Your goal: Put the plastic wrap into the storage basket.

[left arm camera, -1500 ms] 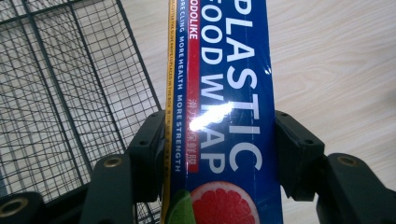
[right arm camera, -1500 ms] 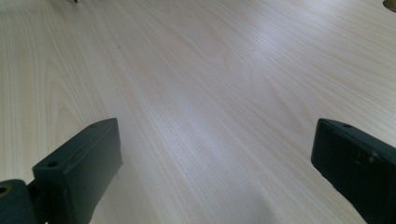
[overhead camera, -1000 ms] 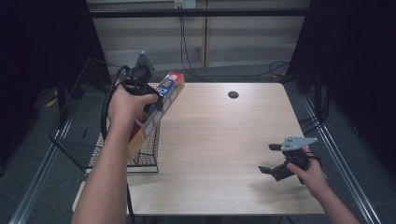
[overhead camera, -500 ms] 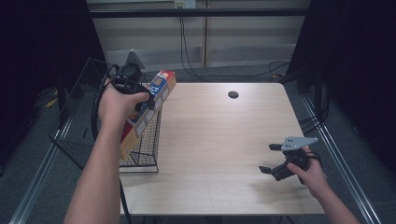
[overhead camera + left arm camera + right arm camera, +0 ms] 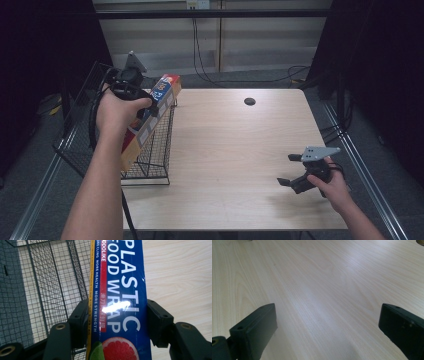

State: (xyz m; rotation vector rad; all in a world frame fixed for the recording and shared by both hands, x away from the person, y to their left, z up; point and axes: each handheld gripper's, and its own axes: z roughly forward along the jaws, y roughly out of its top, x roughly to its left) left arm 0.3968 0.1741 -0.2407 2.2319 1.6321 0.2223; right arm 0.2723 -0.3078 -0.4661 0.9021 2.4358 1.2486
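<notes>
A long box of plastic wrap (image 5: pixel 167 90), blue with a yellow side, is tilted over the black wire basket (image 5: pixel 150 162) at the table's left edge. Its lower end reaches down inside the basket. My left gripper (image 5: pixel 149 109) is shut on the box across its width. In the left gripper view the jaws press both sides of the box (image 5: pixel 120 282), with the basket mesh (image 5: pixel 50 285) behind on the left. My right gripper (image 5: pixel 285 169) rests low over the table's near right part, open with nothing between its jaws. In its own view, the right gripper (image 5: pixel 328 325) has bare wood between them.
The light wooden table (image 5: pixel 235 150) has a small black round hole (image 5: pixel 249 101) near its back edge. The basket hangs partly past the table's left side. Cables run down the wall behind, and metal rails flank both sides.
My left hand has carried the box leftward and a little back, from over the table's edge to over the basket. The right gripper has stayed put.
</notes>
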